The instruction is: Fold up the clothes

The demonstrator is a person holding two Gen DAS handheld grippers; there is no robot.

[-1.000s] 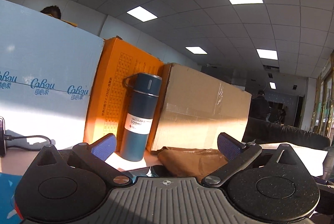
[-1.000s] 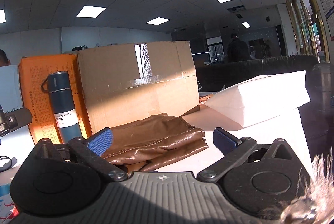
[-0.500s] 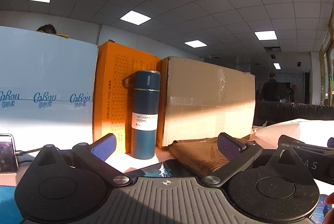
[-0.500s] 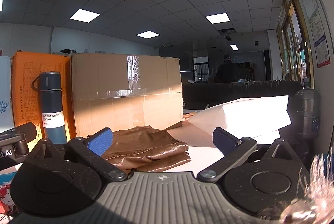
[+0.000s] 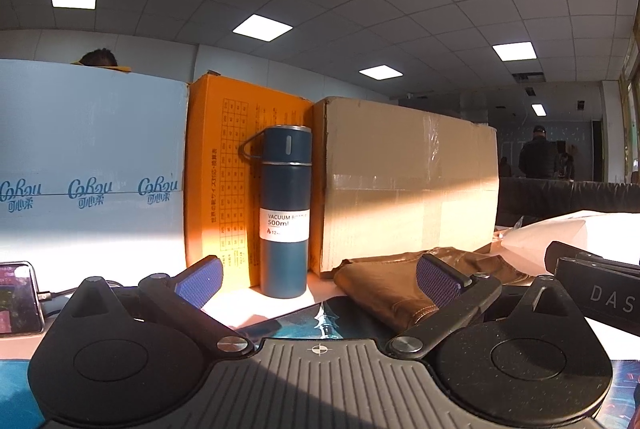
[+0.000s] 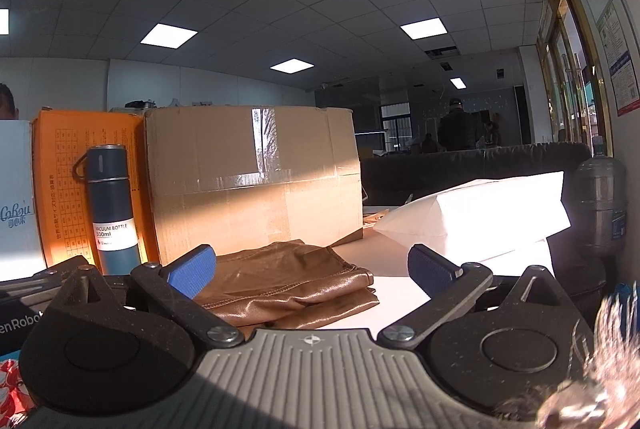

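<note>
- Right wrist view: the folded brown leather-look garment [image 6: 292, 285] lies flat on the white table [image 6: 392, 293], ahead of the right gripper [image 6: 312, 265] at about 12 o'clock, its near edge partly behind the left blue pad [image 6: 192, 269]; nothing touches it.
- Right gripper's jaws are spread wide and hold nothing.
- Left wrist view: the same garment [image 5: 392, 281] sits at about 1 o'clock from the left gripper [image 5: 318, 279], partly behind its right blue pad [image 5: 436, 285], apart from the pads.
- Left gripper's jaws also stand wide apart, empty.
- Behind the garment stands a taped cardboard box [image 6: 252, 181].
- At 11 o'clock in the right view, a dark blue vacuum bottle [image 6: 114, 209] stands upright in front of an orange carton [image 6: 60, 181]; in the left view the bottle [image 5: 285, 213] is near 12 o'clock.
- Left of the orange carton [image 5: 220, 185], a pale blue carton [image 5: 92, 169].
- At 2 o'clock in the right view, a white paper bag [image 6: 480, 213]; beyond it a water jug [image 6: 602, 205].
- At 9 o'clock in the left view, a phone [image 5: 18, 297] on a cable.
</note>
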